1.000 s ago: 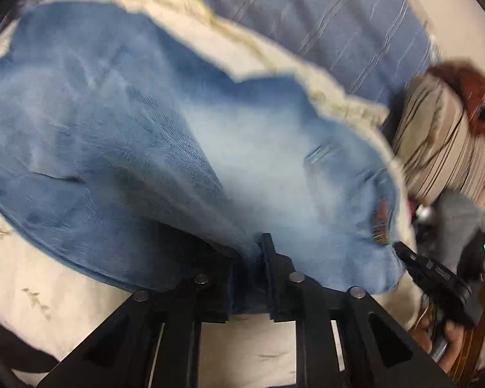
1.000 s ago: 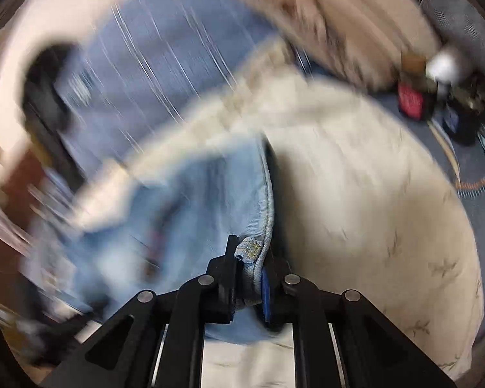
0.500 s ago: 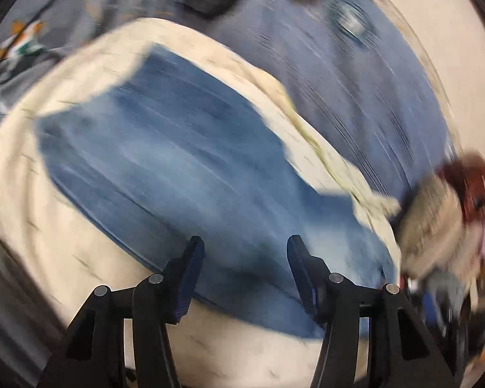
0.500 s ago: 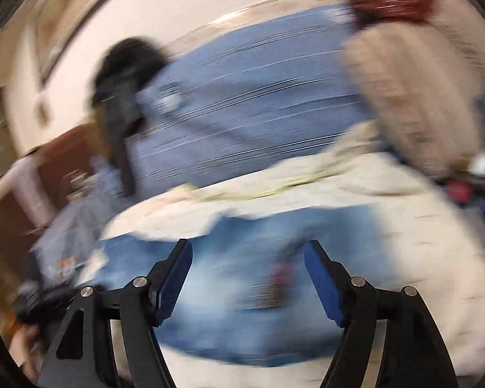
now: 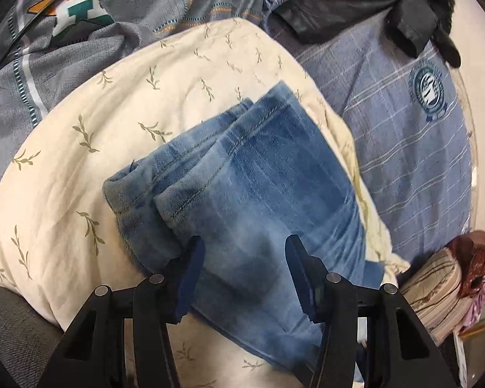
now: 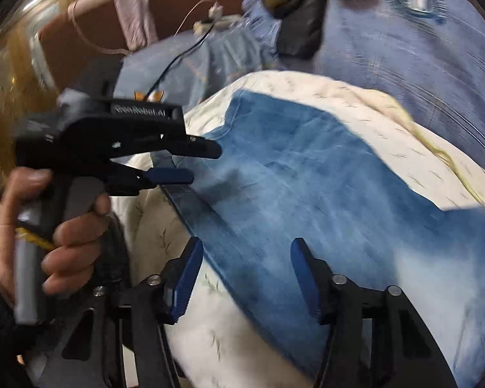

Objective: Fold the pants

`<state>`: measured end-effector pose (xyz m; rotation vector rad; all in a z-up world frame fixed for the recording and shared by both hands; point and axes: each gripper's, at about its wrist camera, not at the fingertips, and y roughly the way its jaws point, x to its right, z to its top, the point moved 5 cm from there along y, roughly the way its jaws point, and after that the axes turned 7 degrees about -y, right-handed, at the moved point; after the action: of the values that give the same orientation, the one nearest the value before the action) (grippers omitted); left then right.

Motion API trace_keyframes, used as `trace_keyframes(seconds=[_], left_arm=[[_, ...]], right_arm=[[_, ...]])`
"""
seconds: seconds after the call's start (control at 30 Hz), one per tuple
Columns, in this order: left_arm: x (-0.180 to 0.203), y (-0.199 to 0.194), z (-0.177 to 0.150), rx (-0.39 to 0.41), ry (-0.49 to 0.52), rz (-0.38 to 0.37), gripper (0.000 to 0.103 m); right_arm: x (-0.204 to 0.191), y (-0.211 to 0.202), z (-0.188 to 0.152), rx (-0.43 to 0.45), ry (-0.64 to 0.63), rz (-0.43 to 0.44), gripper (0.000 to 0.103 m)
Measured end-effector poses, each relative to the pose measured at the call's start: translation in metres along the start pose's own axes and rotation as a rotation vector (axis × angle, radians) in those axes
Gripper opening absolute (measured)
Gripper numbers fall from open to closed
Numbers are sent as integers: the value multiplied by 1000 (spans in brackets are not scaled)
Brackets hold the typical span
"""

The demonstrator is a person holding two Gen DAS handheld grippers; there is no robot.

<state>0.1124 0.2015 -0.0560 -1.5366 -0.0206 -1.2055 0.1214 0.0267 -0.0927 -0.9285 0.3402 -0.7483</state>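
Faded blue pants (image 5: 274, 187) — cream leaf-print cover (image 5: 119, 123) — blue-striped sheet (image 5: 404, 135).

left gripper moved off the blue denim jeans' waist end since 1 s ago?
Yes. The left gripper let go of the waist end and now hangs, jaws apart and closing, over the blue denim jeans nearer the hems on the cream leaf-print pillow.

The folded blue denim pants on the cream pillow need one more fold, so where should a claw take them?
Grip the stacked leg hems of the blue denim pants, coming in from the cream leaf-print pillow's open side; the layered edges there lie together and exposed.
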Motion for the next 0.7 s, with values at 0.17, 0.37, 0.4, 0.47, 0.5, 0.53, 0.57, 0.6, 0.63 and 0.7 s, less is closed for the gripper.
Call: trace_keyframes(seconds=[0.17,0.37,0.4,0.47,0.5,0.53,0.57,0.6,0.63,0.7], left_arm=[[-9,4,12,-7,-63,-34,51],[-22,4,18,-8,-125,-59,51],[-24,2,19,-2,-138,-62,51],[-30,-2,22,18,-168,-67,51],[-33,-6,24,34,-187,-68,51],[-38,-10,26,58,-206,-63,51],[-43,-13,28,75,-230,-65,51],[-44,-13,29,75,-237,-66,51],[-44,-13,28,74,-231,-55,51],[-41,-9,29,87,-199,0,51]], right_arm=[[5,33,-7,-51,-18,-54,55],[5,36,-3,-56,-6,-64,10],[7,34,-1,-58,19,-46,9],[10,30,2,-48,63,-18,5],[10,26,3,-33,90,9,5],[11,23,4,-20,121,41,4],[12,24,5,-16,144,63,4],[14,23,5,-11,169,78,4],[16,23,5,-8,184,85,4],[16,25,2,-11,197,101,4]])
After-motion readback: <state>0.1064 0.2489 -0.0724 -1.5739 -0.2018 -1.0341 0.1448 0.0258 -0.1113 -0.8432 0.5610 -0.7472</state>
